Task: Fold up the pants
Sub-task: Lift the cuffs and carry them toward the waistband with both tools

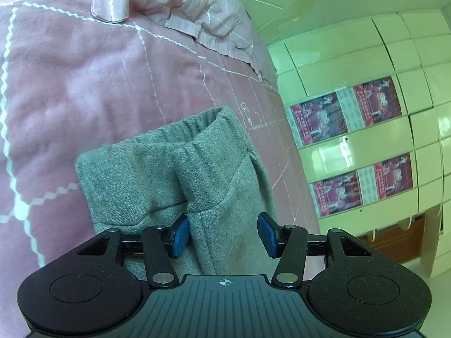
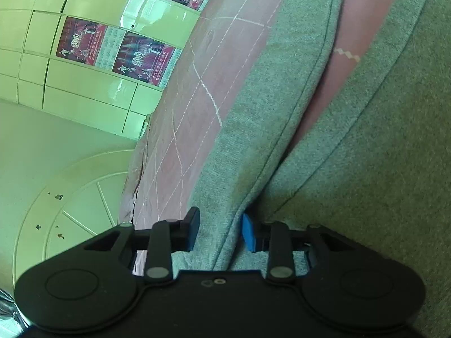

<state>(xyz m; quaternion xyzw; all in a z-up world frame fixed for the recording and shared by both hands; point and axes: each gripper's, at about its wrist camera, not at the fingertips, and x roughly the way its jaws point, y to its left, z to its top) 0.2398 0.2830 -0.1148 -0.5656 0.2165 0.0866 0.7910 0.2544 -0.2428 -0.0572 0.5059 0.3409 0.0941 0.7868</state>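
Note:
Grey pants lie on a pink quilted bedspread, the elastic waistband at the far end in the left wrist view. My left gripper is open, its blue pads on either side of the pants' side edge, fabric between them. In the right wrist view the grey pants fill the right side, one leg running up and away. My right gripper is partly open with a fold of the leg's edge between its pads.
A pink pillow lies at the far end of the bed. A pale tiled wall with red posters stands beside the bed; it also shows in the right wrist view. A round pale panel is at lower left.

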